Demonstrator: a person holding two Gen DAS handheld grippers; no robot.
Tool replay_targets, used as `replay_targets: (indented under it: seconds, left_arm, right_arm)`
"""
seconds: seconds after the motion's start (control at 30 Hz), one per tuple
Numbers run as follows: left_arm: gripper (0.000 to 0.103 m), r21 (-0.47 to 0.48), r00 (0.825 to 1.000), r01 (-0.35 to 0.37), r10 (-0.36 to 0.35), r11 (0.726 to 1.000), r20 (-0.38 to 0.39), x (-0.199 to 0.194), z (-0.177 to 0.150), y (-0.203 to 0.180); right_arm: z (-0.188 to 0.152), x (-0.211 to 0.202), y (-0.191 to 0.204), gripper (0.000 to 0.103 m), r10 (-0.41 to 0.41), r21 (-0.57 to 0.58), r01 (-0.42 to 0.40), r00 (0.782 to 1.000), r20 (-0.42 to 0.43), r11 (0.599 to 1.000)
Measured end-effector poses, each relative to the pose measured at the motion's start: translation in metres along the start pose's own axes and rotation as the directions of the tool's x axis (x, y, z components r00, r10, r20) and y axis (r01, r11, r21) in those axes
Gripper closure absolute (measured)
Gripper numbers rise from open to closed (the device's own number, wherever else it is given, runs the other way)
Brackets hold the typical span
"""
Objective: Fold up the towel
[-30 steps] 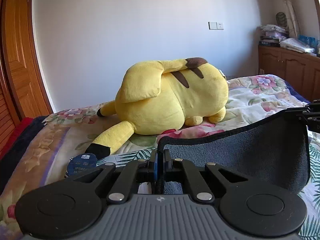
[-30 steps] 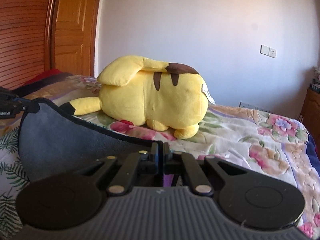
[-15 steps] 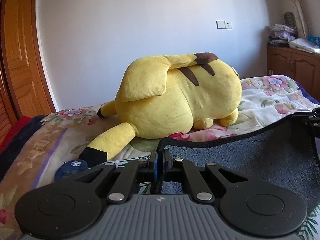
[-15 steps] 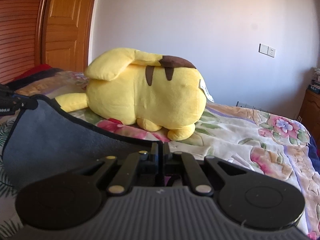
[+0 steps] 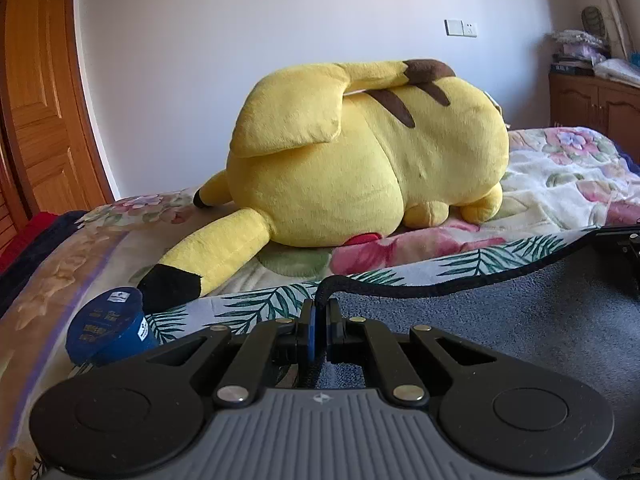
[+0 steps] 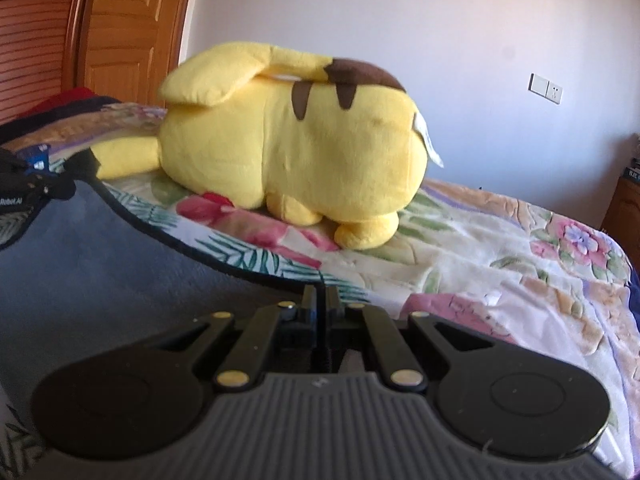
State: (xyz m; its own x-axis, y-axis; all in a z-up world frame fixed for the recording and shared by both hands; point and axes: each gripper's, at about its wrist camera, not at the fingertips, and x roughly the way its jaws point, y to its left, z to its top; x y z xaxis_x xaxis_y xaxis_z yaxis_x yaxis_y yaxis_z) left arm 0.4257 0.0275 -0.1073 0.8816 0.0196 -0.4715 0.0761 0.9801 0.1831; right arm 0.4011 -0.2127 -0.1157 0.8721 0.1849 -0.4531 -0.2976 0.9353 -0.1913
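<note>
A dark grey-blue towel (image 5: 500,320) with a black hem is stretched between my two grippers, low over the floral bed. My left gripper (image 5: 319,308) is shut on its left corner. My right gripper (image 6: 320,300) is shut on its right corner; the towel (image 6: 100,280) spreads to the left in that view. Each gripper shows at the edge of the other's view: the right one (image 5: 624,240) and the left one (image 6: 24,188).
A big yellow plush toy (image 5: 360,152) lies on the bed (image 6: 500,248) just beyond the towel. A blue round tub (image 5: 108,328) sits by the plush's black-tipped tail. Wooden doors (image 6: 128,28) stand at the left, a wooden cabinet (image 5: 600,100) at the right.
Both grippers have moved forward and down with the towel, nearer the plush toy. The towel's held edge hung higher before and now lies low over the bed.
</note>
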Motion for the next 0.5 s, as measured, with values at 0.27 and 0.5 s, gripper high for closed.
replay_targets:
  seconds: [0.27,0.5]
  left_arm:
    - [0.092,0.020,0.999,-0.017,0.018,1.000,-0.039,0.015,-0.003,-0.005]
    - [0.054,0.014,0.998,-0.007,0.008,1.000,-0.063,0.016,-0.008,-0.009]
  right_arm:
    - [-0.009,0.013,0.002,0.098,0.015,0.025,-0.014,0.999,-0.032,1.000]
    - [-0.013,0.015,0.001,0.038,0.022,0.038,-0.020,0.999,-0.048,0.999]
